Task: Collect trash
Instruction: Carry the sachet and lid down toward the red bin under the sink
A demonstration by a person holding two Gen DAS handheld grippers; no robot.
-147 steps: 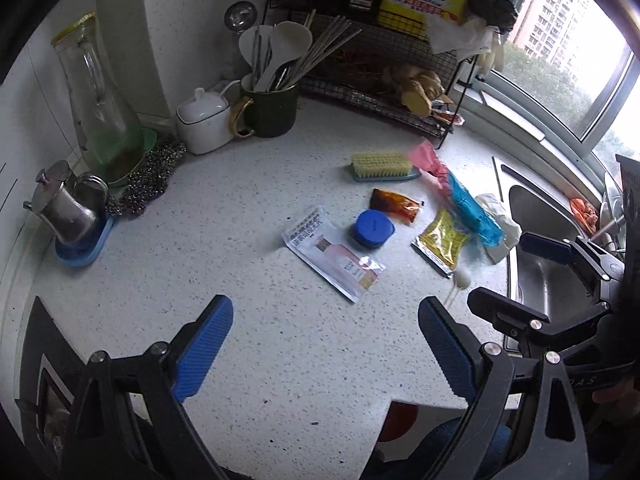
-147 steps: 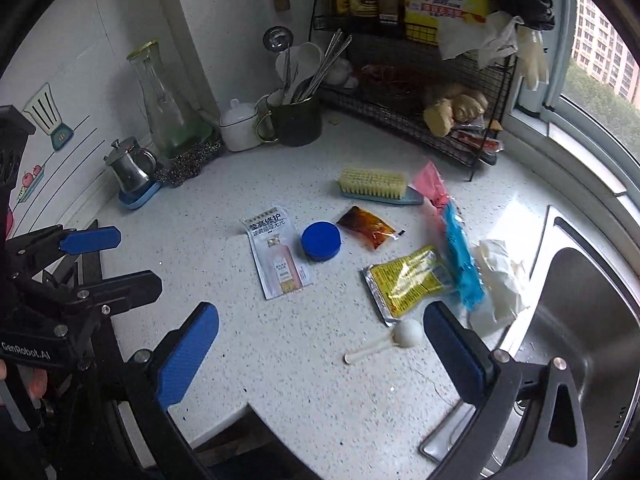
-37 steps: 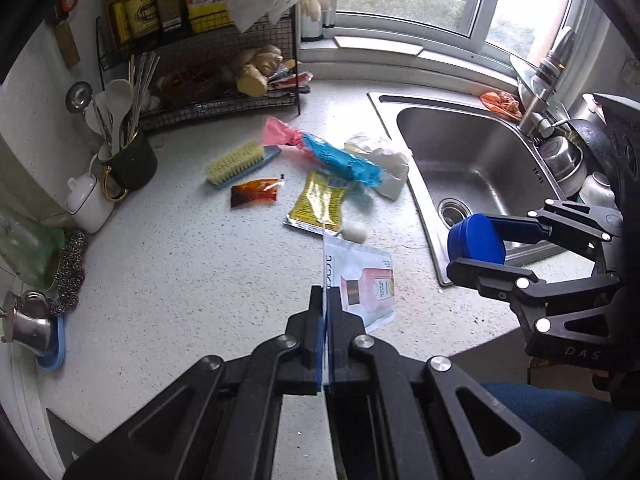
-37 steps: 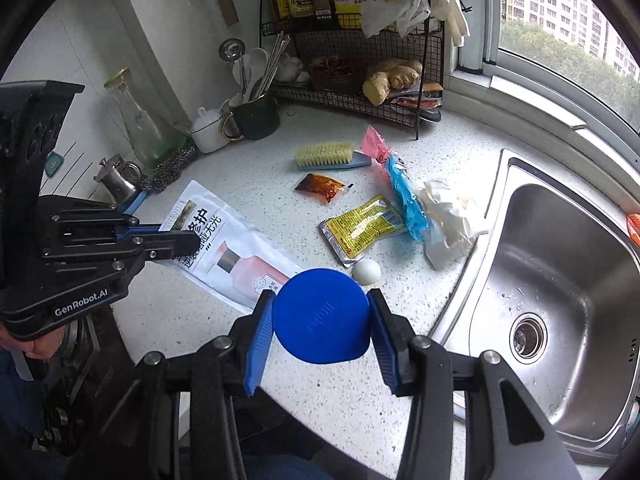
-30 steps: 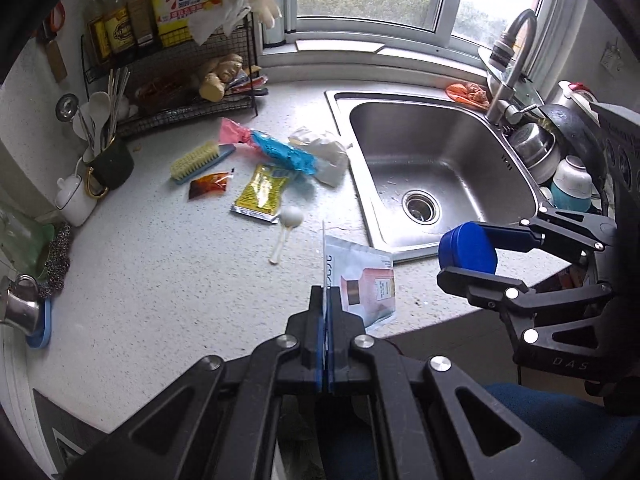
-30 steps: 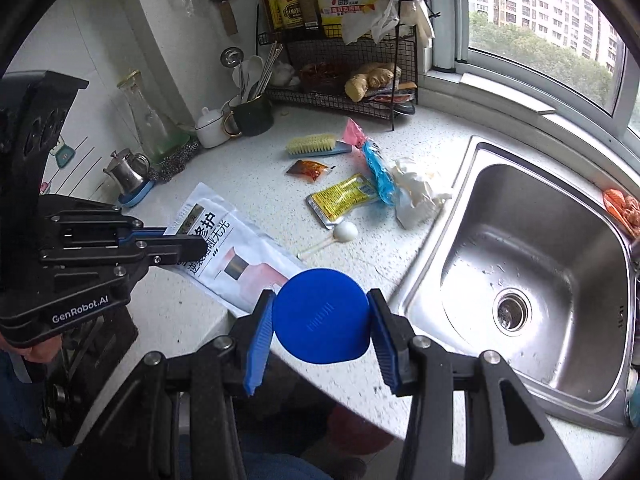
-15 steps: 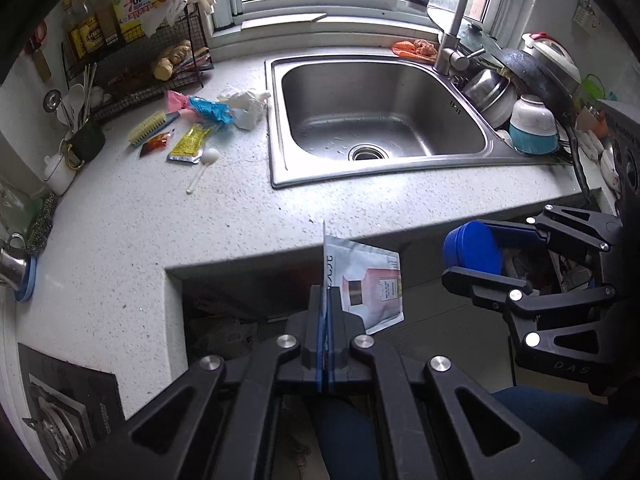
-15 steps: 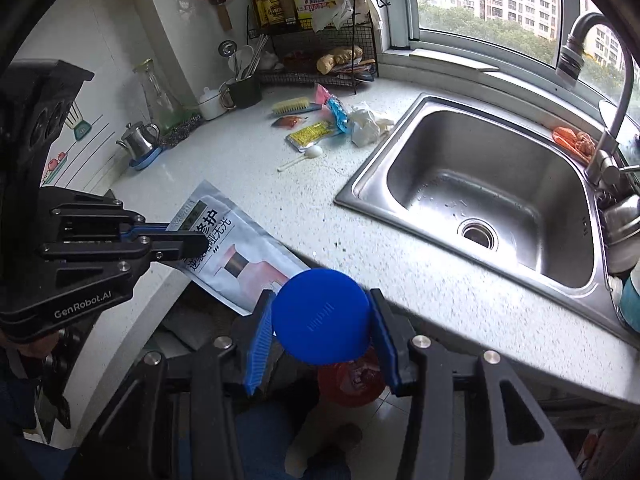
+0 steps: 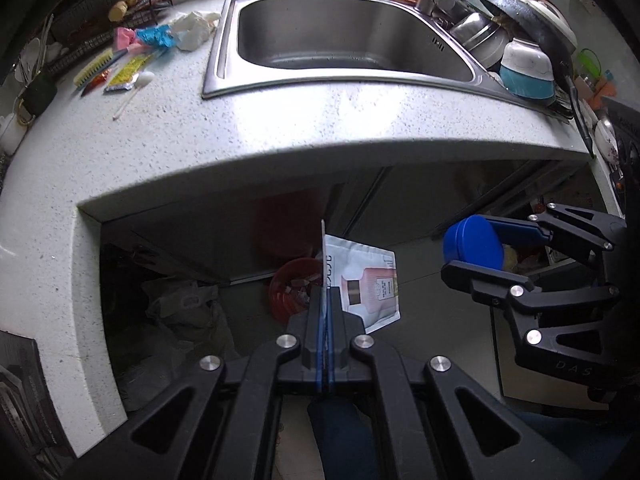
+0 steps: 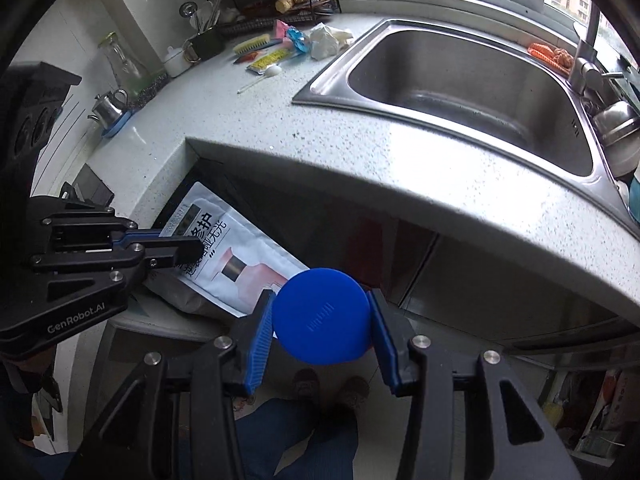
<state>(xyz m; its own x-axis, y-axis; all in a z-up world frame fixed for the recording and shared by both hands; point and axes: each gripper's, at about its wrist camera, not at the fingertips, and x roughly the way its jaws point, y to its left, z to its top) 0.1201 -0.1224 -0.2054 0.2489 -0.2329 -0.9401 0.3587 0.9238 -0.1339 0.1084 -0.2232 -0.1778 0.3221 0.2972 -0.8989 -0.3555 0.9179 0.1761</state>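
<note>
My left gripper [image 9: 325, 300] is shut on the edge of a white sachet [image 9: 368, 284] printed with a pink bottle, held off the counter and above a red bin [image 9: 292, 288] on the floor. In the right wrist view the same sachet [image 10: 236, 256] hangs from the left gripper [image 10: 192, 250]. My right gripper [image 10: 320, 320] is shut on a round blue lid [image 10: 322, 316], also seen as the blue lid [image 9: 472, 242] at the right of the left wrist view. Wrappers [image 9: 132, 60], a crumpled tissue [image 9: 192, 30] and a white spoon [image 9: 136, 88] lie on the counter by the sink.
The speckled counter edge [image 9: 280, 152] curves in front of a steel sink [image 9: 340, 36]. Stacked bowls and pots [image 9: 520, 68] stand right of the sink. A plastic bag [image 9: 180, 308] lies on the floor under the counter. A person's legs [image 10: 304, 432] are below the grippers.
Both grippers have pulled back off the counter and sunk lower, carrying the sachet and the blue lid. The counter edge and the red bin below have come into view.
</note>
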